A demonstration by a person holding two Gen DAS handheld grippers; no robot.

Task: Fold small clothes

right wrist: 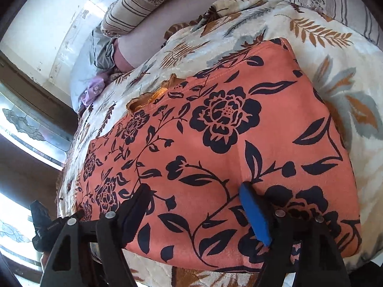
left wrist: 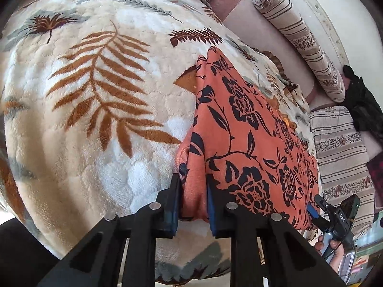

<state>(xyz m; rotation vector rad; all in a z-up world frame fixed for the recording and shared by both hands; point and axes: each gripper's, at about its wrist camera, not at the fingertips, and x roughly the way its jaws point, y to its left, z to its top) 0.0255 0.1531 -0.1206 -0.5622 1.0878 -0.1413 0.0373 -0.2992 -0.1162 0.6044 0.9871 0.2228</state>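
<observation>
Garment (right wrist: 215, 143): orange, black floral, flat on leaf-print blanket (left wrist: 83, 95) | left gripper (left wrist: 193, 186): narrow, pinching garment's near edge | right gripper (right wrist: 194, 196): wide apart over cloth

Bright daylight is admitted through the window (right wrist: 28, 129) at nine o'clock of the right view, where panes are blown out. Strong fisheye bending and dark vignetting are seen at all edges. Centres are rendered sharp; shadows are soft.

You have a cream fleece blanket (left wrist: 100, 124) with brown fern leaves; a striped bolster (left wrist: 296, 35) beside the wall; a striped cushion (left wrist: 340, 148); lilac cloth (right wrist: 94, 88); grey cloth (right wrist: 105, 52).
</observation>
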